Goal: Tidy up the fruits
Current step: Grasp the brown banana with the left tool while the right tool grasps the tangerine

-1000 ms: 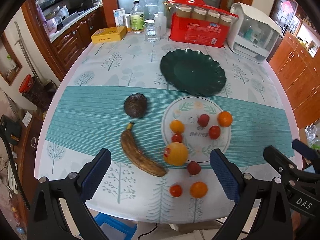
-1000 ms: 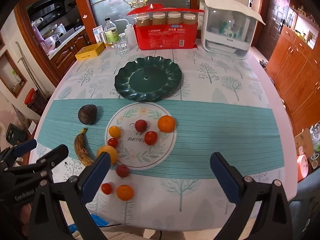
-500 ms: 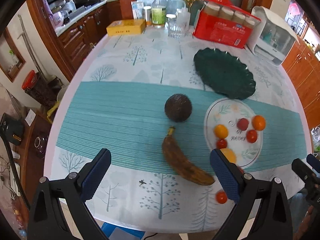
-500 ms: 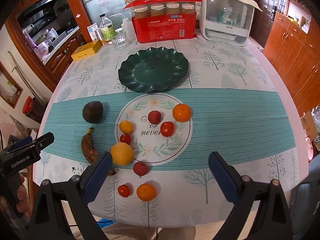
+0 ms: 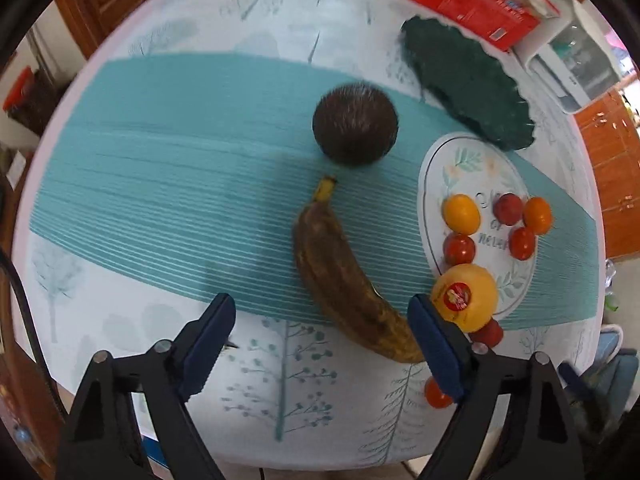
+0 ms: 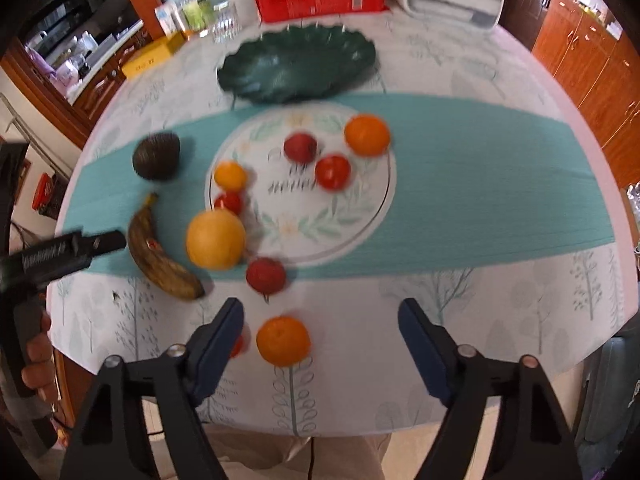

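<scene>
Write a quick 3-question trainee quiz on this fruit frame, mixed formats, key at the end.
1. True or false: the green scalloped plate holds no fruit.
2. Multiple choice: which fruit lies nearest the gap of the left tool? A) avocado B) banana C) the orange on the white round mat
3. Fill in: the orange near the table's front edge sits in front of the open right tool, closer to its ____ finger.

Key
1. True; it is bare in both views.
2. B; the banana's lower end reaches the tool's right finger.
3. Left; the tool grips nothing.
</scene>
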